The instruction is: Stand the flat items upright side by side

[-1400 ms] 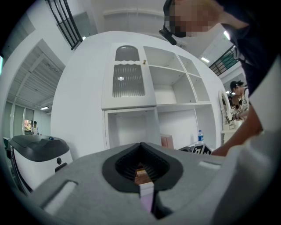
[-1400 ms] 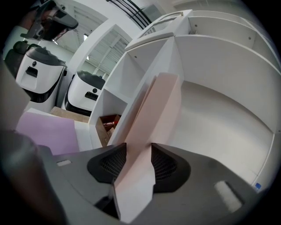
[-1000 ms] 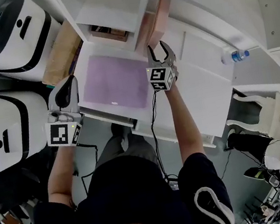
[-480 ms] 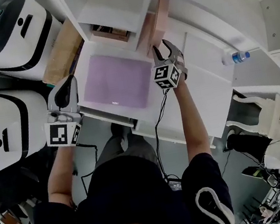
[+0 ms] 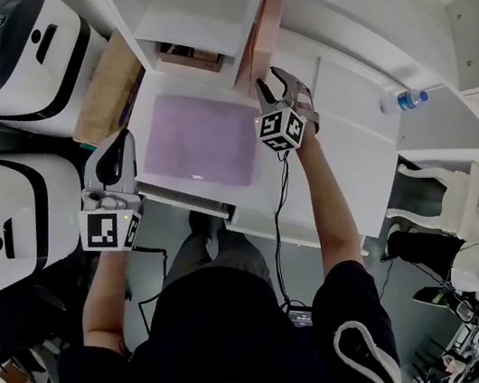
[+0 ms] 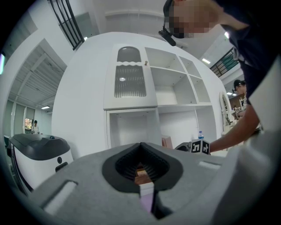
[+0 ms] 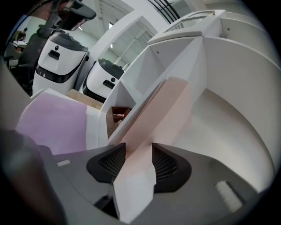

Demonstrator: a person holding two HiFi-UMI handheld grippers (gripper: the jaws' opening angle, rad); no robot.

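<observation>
Two flat items showing in the head view. Clamping the pink board (image 5: 261, 40) in the right tool (image 5: 278, 86), arm stretching out over the white counter (image 5: 353, 157), apparently standing it up against the shelf unit (image 5: 180, 13). Ignoring for now the purple board (image 5: 198, 140), flat on the counter. Holding the left tool (image 5: 113, 153) off the counter's near edge.

Left gripper view: pointing level, jaws pressing together on nothing.

Right gripper view: pinching the pink board's near edge, angling slightly downward.

Next, probably: steadying it upright, letting go, then fetching the purple board.
</observation>
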